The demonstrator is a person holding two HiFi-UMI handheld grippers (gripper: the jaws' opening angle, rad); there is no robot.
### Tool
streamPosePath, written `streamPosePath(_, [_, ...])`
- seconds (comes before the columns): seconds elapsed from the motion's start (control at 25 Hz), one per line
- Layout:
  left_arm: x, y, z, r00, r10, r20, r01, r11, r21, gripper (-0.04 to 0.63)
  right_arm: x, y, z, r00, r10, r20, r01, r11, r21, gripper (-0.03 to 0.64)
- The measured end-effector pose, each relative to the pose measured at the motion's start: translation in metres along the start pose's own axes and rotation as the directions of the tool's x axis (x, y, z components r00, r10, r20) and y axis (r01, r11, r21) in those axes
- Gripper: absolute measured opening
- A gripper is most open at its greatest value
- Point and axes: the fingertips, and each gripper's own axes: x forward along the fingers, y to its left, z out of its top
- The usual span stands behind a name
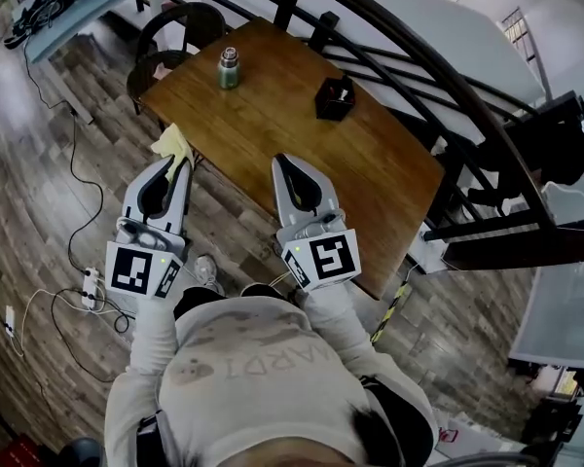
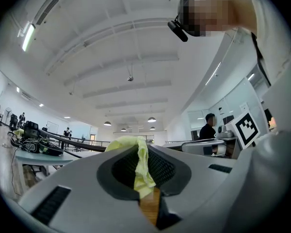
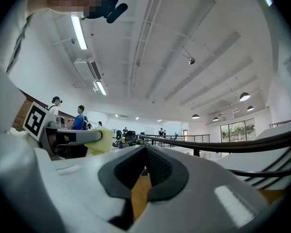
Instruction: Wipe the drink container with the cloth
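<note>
L tool clenched on yellow cloth, ready for wiping. R tool closed, empty; prob. free to steady drink container, far across worktop.

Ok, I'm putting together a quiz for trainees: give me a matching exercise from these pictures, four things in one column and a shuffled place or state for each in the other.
Things:
1. cloth
2. drink container
3. black box
4. right gripper

Places or states:
A. jaws together, nothing between them
B. upright near the far left edge of the table
C. pinched in the left gripper
D. on the table, to the right of the container

Pairs: 1-C, 2-B, 3-D, 4-A
</note>
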Motion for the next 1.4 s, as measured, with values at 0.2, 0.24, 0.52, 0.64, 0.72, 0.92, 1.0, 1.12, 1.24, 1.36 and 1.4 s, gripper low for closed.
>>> streamPosePath(0.2, [0.014,0.045,-0.004,1.0,-0.028,-0.004,0.028,1.0,-0.013,0.031,0.043,0.006,-0.004,0.999,-0.033,-0.011,0.033,0.999,-0.004,0.011])
streamPosePath(0.24, [0.017,0.054,-0.005,0.999,-0.034,-0.004,0.034,0.999,-0.016,0.031,0.051,0.007,-0.005,0.999,-0.039,-0.014,0.039,0.999,-0.005,0.011])
streamPosePath(0.52, [0.027,0.101,-0.01,0.998,-0.067,-0.001,0.067,0.997,-0.033,0.031,0.093,0.016,-0.009,0.997,-0.081,-0.02,0.08,0.997,-0.017,0.011])
streamPosePath(0.64, [0.029,0.119,-0.012,0.996,-0.086,0.003,0.086,0.996,-0.033,0.031,0.108,0.02,-0.009,0.995,-0.1,-0.015,0.099,0.995,-0.031,0.011])
streamPosePath(0.72, [0.03,0.127,-0.012,0.995,-0.096,0.007,0.096,0.995,-0.035,0.031,0.115,0.022,-0.008,0.994,-0.108,-0.014,0.107,0.993,-0.038,0.011])
streamPosePath(0.92, [0.035,0.132,-0.016,0.993,-0.116,0.013,0.117,0.992,-0.049,0.031,0.119,0.02,-0.009,0.992,-0.124,-0.02,0.123,0.991,-0.052,0.011])
streamPosePath(1.0, [0.041,0.139,-0.02,0.992,-0.128,0.009,0.128,0.99,-0.054,0.031,0.128,0.018,-0.011,0.991,-0.134,-0.024,0.133,0.99,-0.05,0.011])
streamPosePath(1.12, [0.051,0.149,-0.025,0.991,-0.133,-0.001,0.133,0.989,-0.063,0.031,0.139,0.012,-0.017,0.989,-0.143,-0.039,0.141,0.989,-0.046,0.011])
streamPosePath(1.24, [0.062,0.159,-0.031,0.992,-0.128,-0.009,0.127,0.99,-0.069,0.031,0.151,0.003,-0.024,0.988,-0.144,-0.051,0.142,0.989,-0.041,0.011])
streamPosePath(1.36, [0.076,0.171,-0.034,0.993,-0.114,-0.01,0.113,0.991,-0.068,0.031,0.168,-0.007,-0.028,0.989,-0.14,-0.048,0.138,0.99,-0.04,0.011])
streamPosePath(1.4, [0.08,0.175,-0.036,0.994,-0.111,-0.011,0.11,0.992,-0.068,0.031,0.174,-0.01,-0.028,0.989,-0.138,-0.046,0.136,0.99,-0.038,0.011])
